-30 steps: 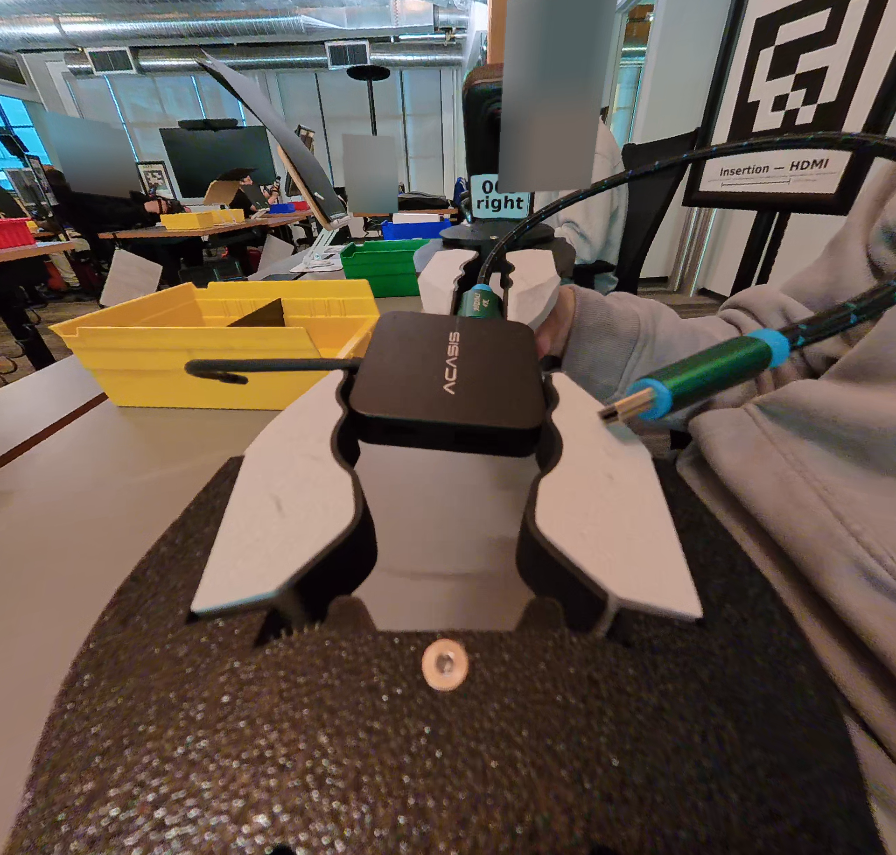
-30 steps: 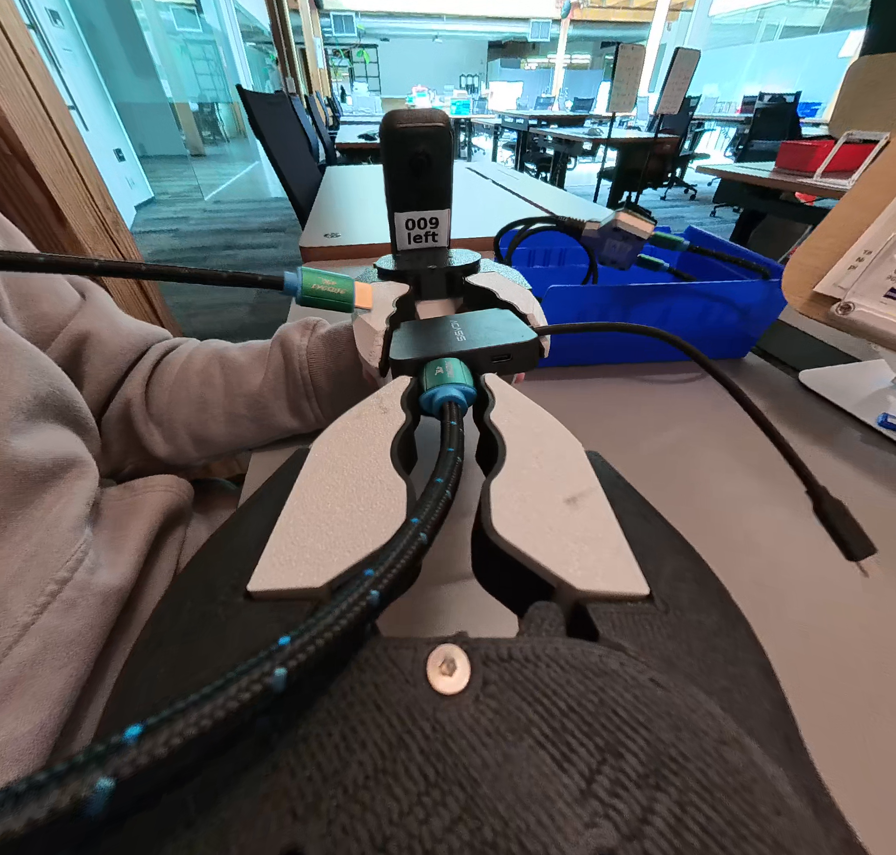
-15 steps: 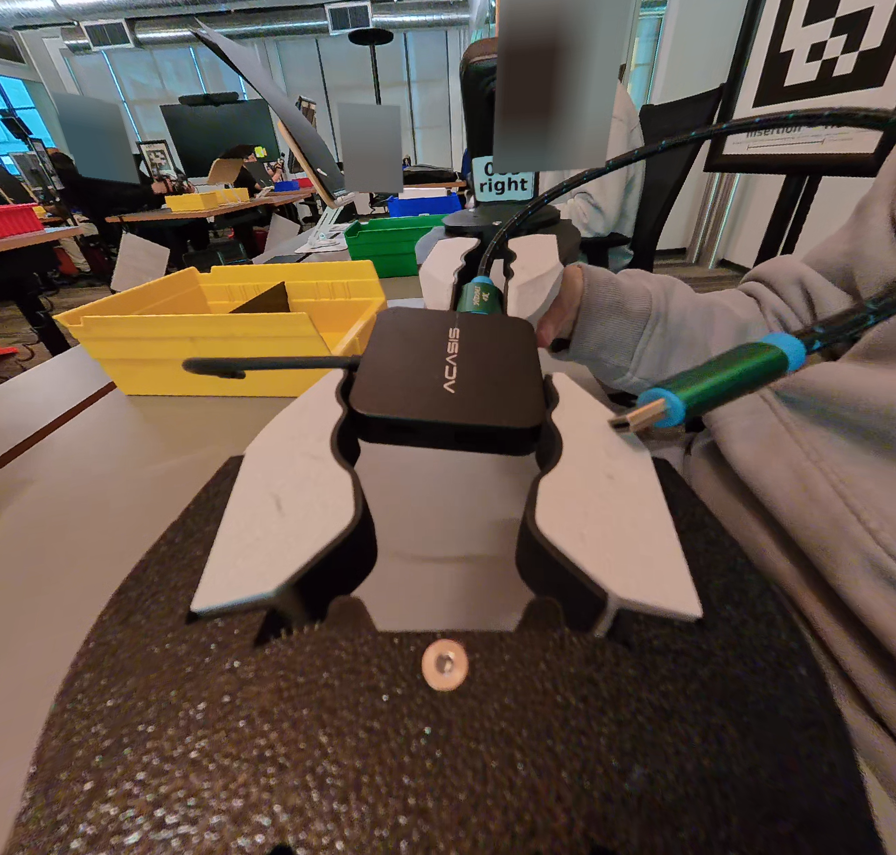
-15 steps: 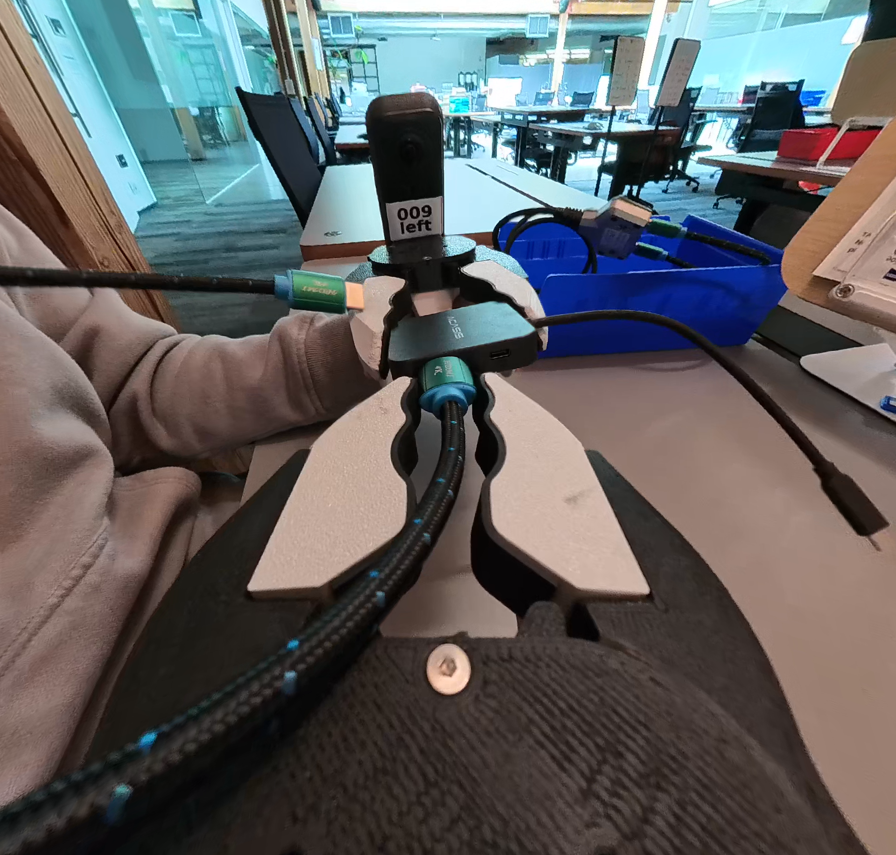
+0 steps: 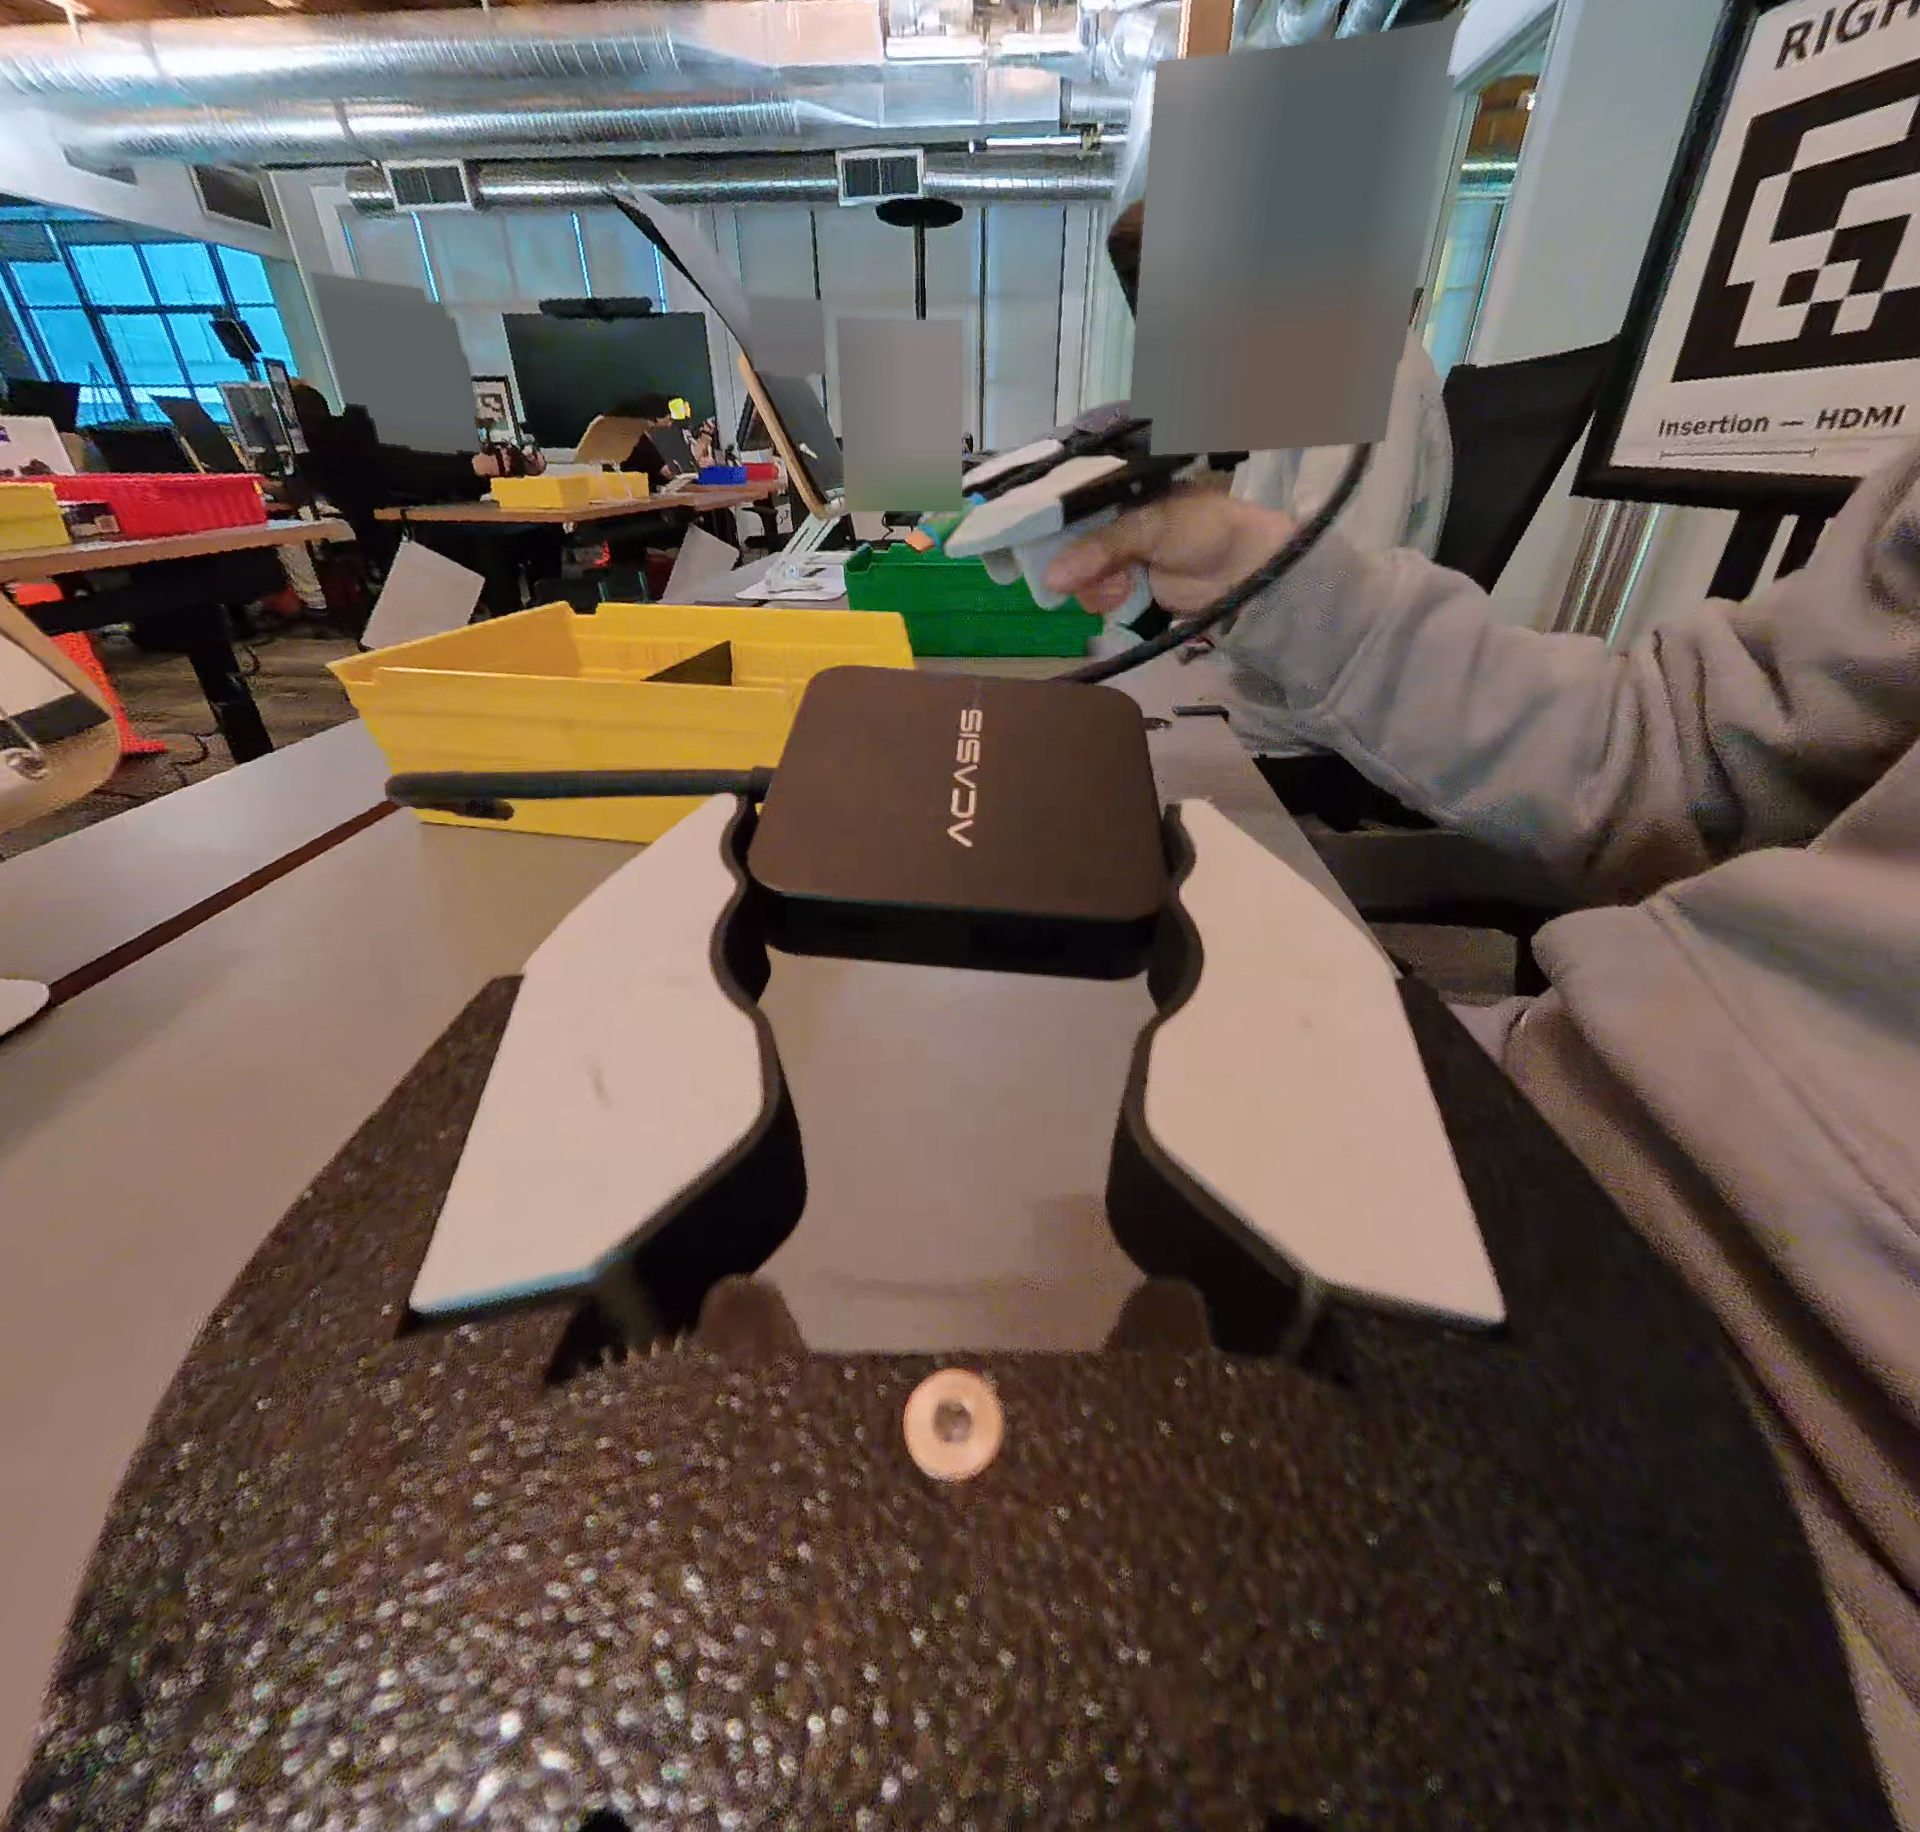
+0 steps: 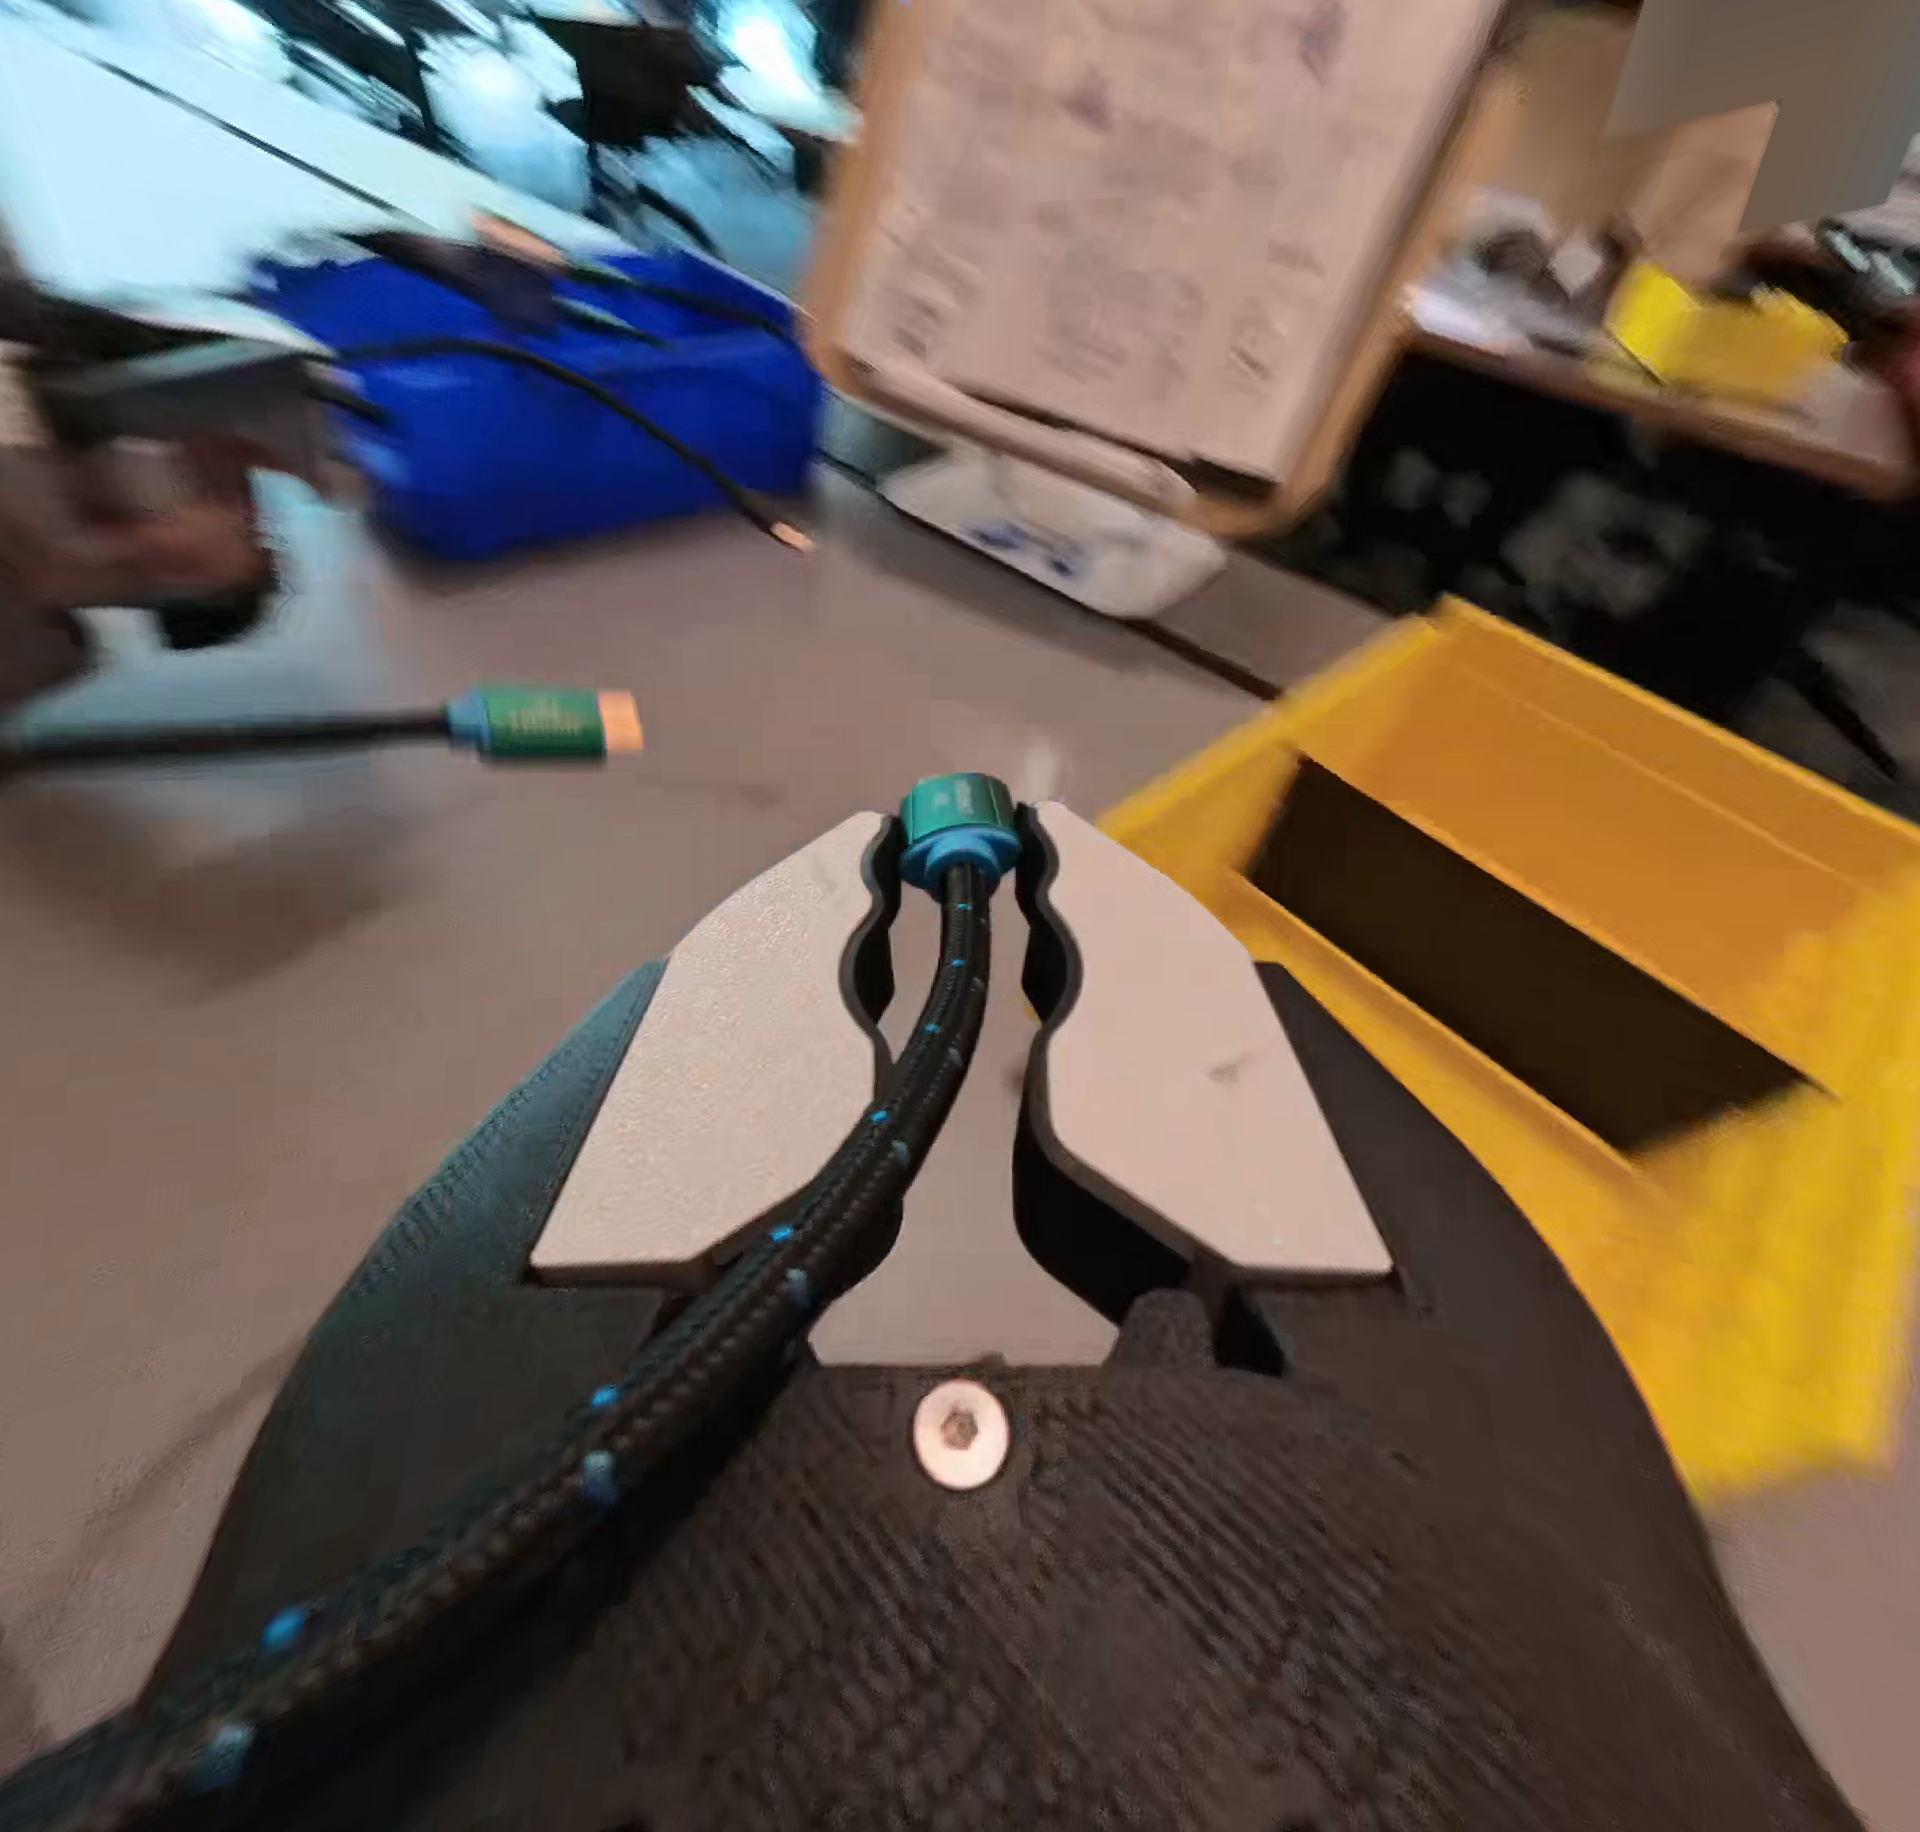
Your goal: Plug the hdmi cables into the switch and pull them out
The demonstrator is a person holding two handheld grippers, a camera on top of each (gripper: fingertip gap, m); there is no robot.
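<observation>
Left wrist view: white-lettered black switch (image 5: 951, 795).

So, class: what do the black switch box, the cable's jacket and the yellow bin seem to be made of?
Switch box: probably matte plastic, given its smooth, dull black top and rounded corners; coated metal is possible.
Cable: braided fabric jacket, shown by the woven black texture with blue flecks; its green plug shell looks like glossy metal.
Yellow bin: looks like moulded plastic, with even colour and thin, stiff walls.

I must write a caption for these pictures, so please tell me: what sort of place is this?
Most likely an open-plan office or lab workspace. Long desks with people seated at them stand under exposed ceiling ducts, coloured parts bins such as the yellow bin sit on the tables, and a large monitor stands at the back.
</observation>
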